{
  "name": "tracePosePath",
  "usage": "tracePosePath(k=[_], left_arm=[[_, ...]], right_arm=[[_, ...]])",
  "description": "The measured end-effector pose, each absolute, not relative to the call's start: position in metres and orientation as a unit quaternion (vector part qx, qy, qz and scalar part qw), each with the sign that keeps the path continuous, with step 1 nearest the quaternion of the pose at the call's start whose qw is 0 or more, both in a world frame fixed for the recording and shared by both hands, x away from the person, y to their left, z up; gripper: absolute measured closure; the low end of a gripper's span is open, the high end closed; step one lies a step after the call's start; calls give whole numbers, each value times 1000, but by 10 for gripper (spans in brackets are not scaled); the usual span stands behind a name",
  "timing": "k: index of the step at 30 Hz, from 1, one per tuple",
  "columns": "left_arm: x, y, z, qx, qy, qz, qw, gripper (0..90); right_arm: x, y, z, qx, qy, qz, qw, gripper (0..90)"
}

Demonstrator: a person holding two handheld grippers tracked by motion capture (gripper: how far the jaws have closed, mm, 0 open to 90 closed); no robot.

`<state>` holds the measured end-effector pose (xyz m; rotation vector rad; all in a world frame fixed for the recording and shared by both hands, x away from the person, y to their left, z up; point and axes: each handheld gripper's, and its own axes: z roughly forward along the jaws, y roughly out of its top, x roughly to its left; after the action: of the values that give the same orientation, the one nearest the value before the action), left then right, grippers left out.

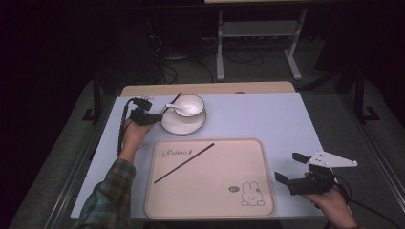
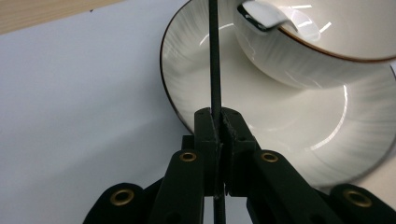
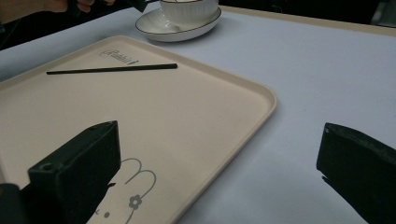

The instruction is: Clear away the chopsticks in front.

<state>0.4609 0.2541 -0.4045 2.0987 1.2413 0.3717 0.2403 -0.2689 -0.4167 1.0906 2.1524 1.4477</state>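
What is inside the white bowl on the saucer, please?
A white spoon rests in the bowl, its handle over the rim toward the left gripper, which clamps a black chopstick. The bowl's bottom looks empty; under the spoon is hidden.

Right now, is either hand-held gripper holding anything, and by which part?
The left hand-held gripper is shut on a black chopstick, near one end, beside the saucer. The right hand-held gripper is open and holds nothing.
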Motion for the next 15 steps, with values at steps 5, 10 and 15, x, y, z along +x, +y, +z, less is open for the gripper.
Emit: tracePosePath(k=[5, 10, 15], left_arm=[[445, 267, -400, 805, 471, 137, 335, 854], [431, 275, -400, 805, 469, 133, 338, 855], [414, 285, -401, 804, 473, 132, 336, 855]], right_arm=[[241, -268, -416, 382, 755, 508, 163, 0], [241, -268, -417, 380, 756, 507, 163, 0], [241, -268, -417, 380, 757, 506, 163, 0]])
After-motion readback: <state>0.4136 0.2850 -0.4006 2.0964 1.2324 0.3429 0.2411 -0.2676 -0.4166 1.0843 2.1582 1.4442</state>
